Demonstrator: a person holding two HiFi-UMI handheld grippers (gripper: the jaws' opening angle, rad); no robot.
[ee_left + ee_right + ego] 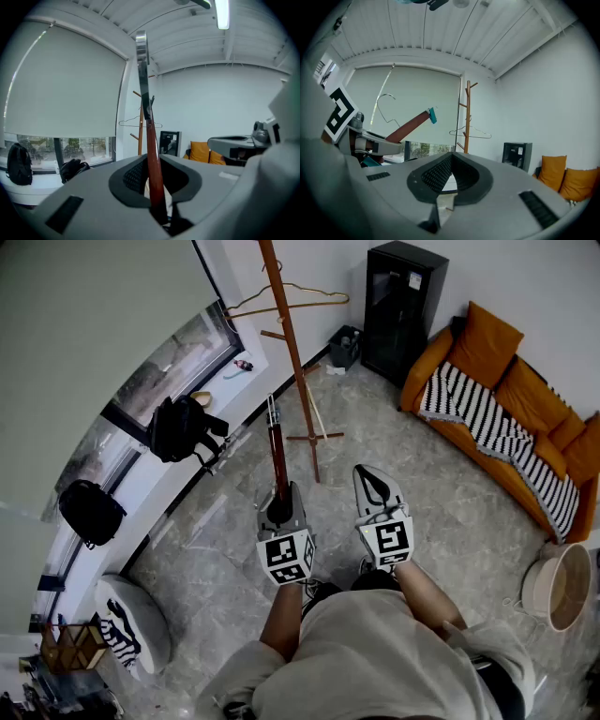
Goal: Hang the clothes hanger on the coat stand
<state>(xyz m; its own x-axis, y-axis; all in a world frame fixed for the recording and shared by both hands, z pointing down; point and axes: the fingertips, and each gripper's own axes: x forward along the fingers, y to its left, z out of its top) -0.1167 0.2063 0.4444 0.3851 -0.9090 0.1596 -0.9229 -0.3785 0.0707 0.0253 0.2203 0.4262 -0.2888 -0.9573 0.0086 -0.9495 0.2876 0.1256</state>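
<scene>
My left gripper [280, 501] is shut on a red-brown wooden clothes hanger [278, 457], which points away from me toward the coat stand [292, 348]. In the left gripper view the hanger [152, 145] rises from between the jaws of that gripper [157, 187], and its metal part [142, 56] reaches up. The right gripper view shows the hanger [410, 125] sideways, with a teal tip and a wire hook [384, 105]. My right gripper [372, 482] is beside the left one, shut and with nothing in it [451, 161]. The wooden coat stand [467, 117] carries a thin wire hanger [291, 298].
A black cabinet [401, 310] and a small bin [345, 345] stand behind the coat stand. An orange sofa [511, 418] with a striped blanket runs along the right. Two black bags [183, 427] [91, 512] lie on the window ledge at left. A round basket [560, 585] is at right.
</scene>
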